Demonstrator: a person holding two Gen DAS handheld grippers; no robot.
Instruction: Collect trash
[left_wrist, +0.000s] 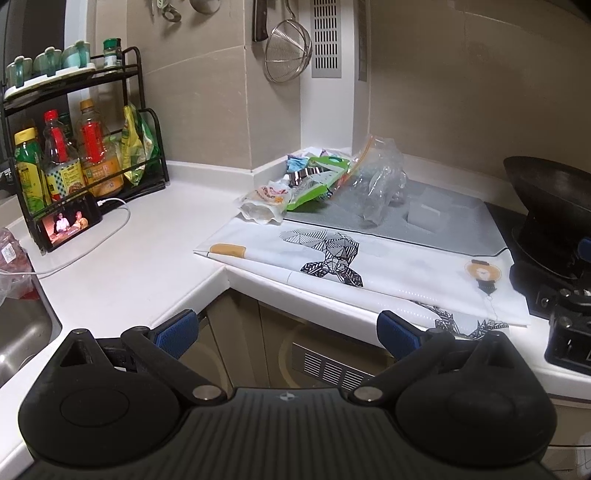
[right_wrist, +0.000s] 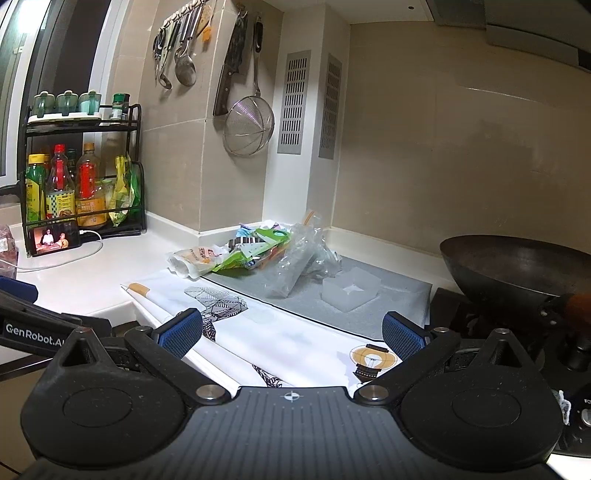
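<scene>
A heap of trash lies in the counter's back corner: a white and orange pouch (left_wrist: 264, 201) (right_wrist: 188, 260), a green wrapper (left_wrist: 317, 181) (right_wrist: 255, 249), crumpled clear plastic bags (left_wrist: 380, 184) (right_wrist: 299, 264) and a small white plastic tub (left_wrist: 428, 214) (right_wrist: 351, 291). My left gripper (left_wrist: 286, 334) stands open in front of the counter edge, well short of the heap, with nothing between its fingers. My right gripper (right_wrist: 291, 332) is open over the printed cloth (right_wrist: 295, 343), also empty. The left gripper's body shows at the left edge of the right wrist view.
A black wok (left_wrist: 550, 199) (right_wrist: 517, 266) sits on the stove at the right. A bottle rack (left_wrist: 81, 147) (right_wrist: 81, 177) and a lit phone (left_wrist: 68, 223) (right_wrist: 55, 240) with a white cable stand at the left. A sink (left_wrist: 22, 332) lies at the far left. Utensils hang on the wall.
</scene>
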